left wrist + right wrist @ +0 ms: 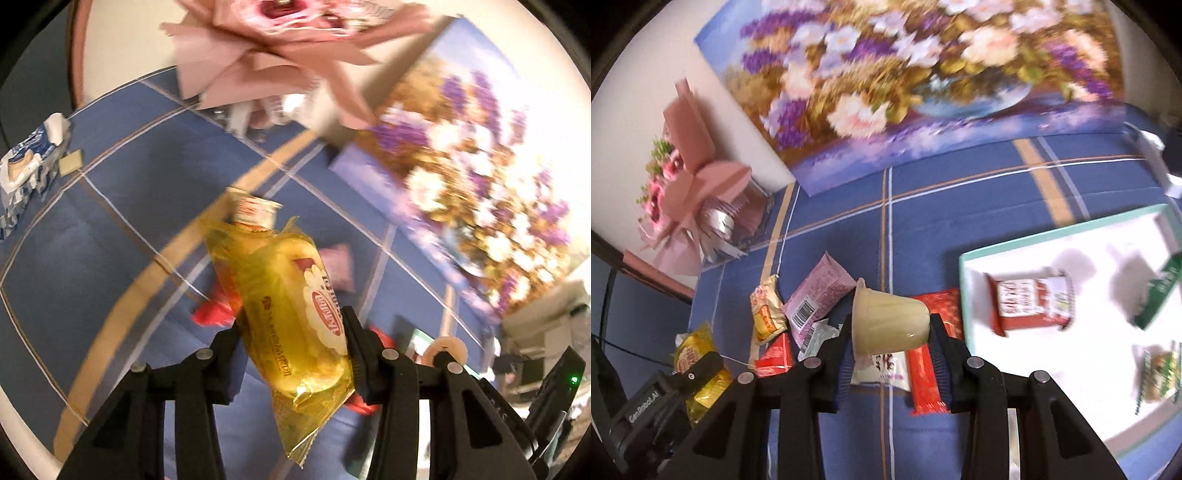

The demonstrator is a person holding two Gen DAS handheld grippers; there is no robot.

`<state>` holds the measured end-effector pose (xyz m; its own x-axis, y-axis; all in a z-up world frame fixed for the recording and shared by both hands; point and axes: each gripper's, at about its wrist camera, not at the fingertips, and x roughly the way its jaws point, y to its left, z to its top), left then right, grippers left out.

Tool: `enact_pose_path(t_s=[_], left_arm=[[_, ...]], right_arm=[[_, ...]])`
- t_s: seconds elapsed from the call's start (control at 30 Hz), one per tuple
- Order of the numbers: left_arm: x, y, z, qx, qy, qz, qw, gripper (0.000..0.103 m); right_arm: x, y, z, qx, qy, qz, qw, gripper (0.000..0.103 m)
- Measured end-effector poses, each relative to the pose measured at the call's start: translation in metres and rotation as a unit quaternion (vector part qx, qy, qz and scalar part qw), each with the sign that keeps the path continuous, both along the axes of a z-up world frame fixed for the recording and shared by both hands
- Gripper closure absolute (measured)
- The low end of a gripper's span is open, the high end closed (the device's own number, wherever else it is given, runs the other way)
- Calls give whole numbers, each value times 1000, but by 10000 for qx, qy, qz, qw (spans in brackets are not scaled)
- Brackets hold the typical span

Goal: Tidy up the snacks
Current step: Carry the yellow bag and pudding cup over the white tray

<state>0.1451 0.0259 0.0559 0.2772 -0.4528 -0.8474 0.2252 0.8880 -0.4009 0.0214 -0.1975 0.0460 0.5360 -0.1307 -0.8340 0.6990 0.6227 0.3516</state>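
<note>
My left gripper is shut on a yellow snack packet and holds it above the blue checked cloth. In the right wrist view the same packet and left gripper show at lower left. My right gripper is shut on a beige pudding cup lying on its side, held above a pile of snacks: a pink packet, a small yellow-red packet, red packets and a white packet. A white tray with a teal rim at the right holds a red-white packet, a green packet and another snack.
A flower painting leans at the back of the table. A pink bouquet stands at the left by the wall. A blue-white bag lies at the far left in the left wrist view.
</note>
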Motion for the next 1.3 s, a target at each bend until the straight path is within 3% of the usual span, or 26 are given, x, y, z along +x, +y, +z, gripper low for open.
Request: enact_pose_path(t_s=[0.2, 0.33, 0.6, 0.83, 1.07, 1.3], left_arm=[[-35, -29, 8, -210, 76, -387, 9990, 55], [-60, -57, 11, -222, 102, -688, 9973, 55], [-96, -114, 13, 94, 39, -1341, 9909, 55], [-117, -166, 1, 345, -138, -1943, 9802, 55], [-121, -198, -39, 642, -153, -2315, 9706, 54], [-121, -217, -66, 724, -47, -2560, 9639, 54]], right_arm=[[-42, 1, 25, -72, -229, -242, 9994, 64], [-74, -4, 32, -162, -154, -506, 9985, 64], [-140, -28, 40, -464, 113, -1197, 9917, 64], [-166, -50, 25, -322, 302, -1502, 9877, 64], [-149, -66, -34, -9, 1018, -1320, 9860, 63], [-149, -76, -68, 239, 1276, -1364, 9821, 63]])
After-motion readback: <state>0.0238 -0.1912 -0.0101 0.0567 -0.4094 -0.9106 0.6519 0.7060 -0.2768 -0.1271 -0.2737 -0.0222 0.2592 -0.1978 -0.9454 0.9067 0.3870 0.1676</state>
